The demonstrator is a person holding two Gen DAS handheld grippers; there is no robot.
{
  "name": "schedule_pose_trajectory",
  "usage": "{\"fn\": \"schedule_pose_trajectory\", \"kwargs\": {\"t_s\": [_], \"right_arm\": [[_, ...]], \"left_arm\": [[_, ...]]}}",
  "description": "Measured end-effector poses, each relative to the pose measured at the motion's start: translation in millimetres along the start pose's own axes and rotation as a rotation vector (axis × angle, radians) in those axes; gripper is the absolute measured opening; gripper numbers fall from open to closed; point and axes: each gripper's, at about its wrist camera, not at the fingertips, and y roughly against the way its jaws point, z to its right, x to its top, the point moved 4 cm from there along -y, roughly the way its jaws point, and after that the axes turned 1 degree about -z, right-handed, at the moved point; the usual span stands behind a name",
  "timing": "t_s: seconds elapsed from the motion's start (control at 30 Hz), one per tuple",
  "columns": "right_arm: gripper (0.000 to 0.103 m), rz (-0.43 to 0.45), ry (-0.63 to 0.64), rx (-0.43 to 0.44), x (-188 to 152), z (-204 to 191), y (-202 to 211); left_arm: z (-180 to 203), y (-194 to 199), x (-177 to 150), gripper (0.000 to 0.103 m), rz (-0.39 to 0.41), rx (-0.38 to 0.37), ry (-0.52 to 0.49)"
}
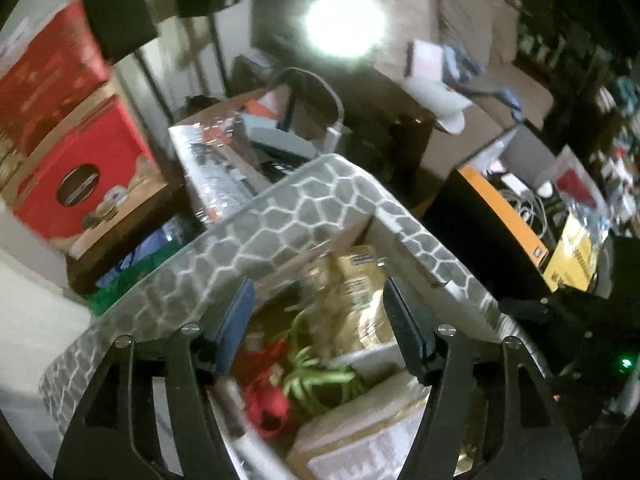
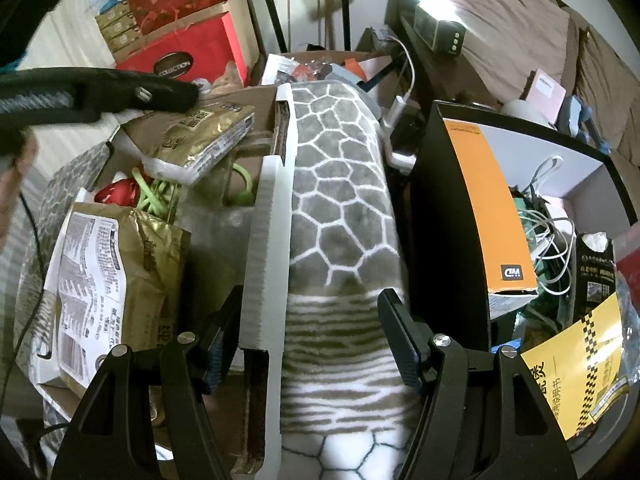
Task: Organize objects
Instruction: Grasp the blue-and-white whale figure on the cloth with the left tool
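The left wrist view is smeared by motion, so much of the room behind is hard to make out, and a bright glare washes out the upper centre; the right wrist view is sharp. A cardboard box draped with a grey fleece blanket patterned in white cobblestone lines [image 1: 280, 216] fills the middle of both views. Inside the box, partly buried, lie a gold foil food packet with printed labels [image 2: 120, 264], a second gold foil packet [image 2: 200, 140], a red artificial flower [image 1: 268, 404] and green plastic strands [image 1: 320, 372]; what lies beneath them is hidden. The left gripper [image 1: 320, 328] hangs over the box opening with its jaws spread wide and nothing between them, the flower and strands just below. The right gripper [image 2: 310, 336] also has its jaws parted, straddling the blanket-covered box wall and its white foam edge strip [image 2: 272, 240] without visibly pinching them. To the right stands a black and orange carton [image 2: 480, 208] beside tangled white cables [image 2: 548, 232]; red gift boxes [image 1: 80, 168] are stacked at the left.
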Motion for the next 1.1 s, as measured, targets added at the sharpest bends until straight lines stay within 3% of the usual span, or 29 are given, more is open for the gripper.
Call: {"fn": "schedule_pose_trajectory", "kwargs": {"t_s": [0.2, 0.3, 0.47, 0.63, 0.83, 1.03, 1.1], "right_arm": [[0.068, -0.002, 0.001, 0.005, -2.1, -1.6, 0.1], [0.068, -0.001, 0.001, 0.007, -3.1, -1.8, 1.1], [0.068, 0.000, 0.002, 0.004, -3.2, -1.8, 1.1], [0.068, -0.002, 0.002, 0.004, -2.8, -1.5, 0.9], [0.068, -0.010, 0.014, -0.001, -3.4, -5.0, 0.5], [0.068, -0.014, 0.012, -0.009, -2.2, -6.1, -1.0], [0.068, -0.018, 0.008, -0.011, -1.8, -5.0, -2.2]], "left_arm": [[-45.0, 22.4, -31.3, 0.064, -0.016, 0.075, 0.104], [-74.5, 35.0, -58.8, 0.079, 0.000, 0.114, 0.153], [-113.1, 41.9, -105.3, 0.079, -0.014, 0.132, 0.252], [-136.9, 35.2, -130.1, 0.079, -0.027, 0.163, 0.309], [-153.4, 15.2, -128.2, 0.077, -0.029, 0.090, 0.412], [-166.9, -13.4, -108.2, 0.061, -0.047, -0.029, 0.508], [-167.2, -23.6, -102.9, 0.052, -0.061, -0.062, 0.524]]}}
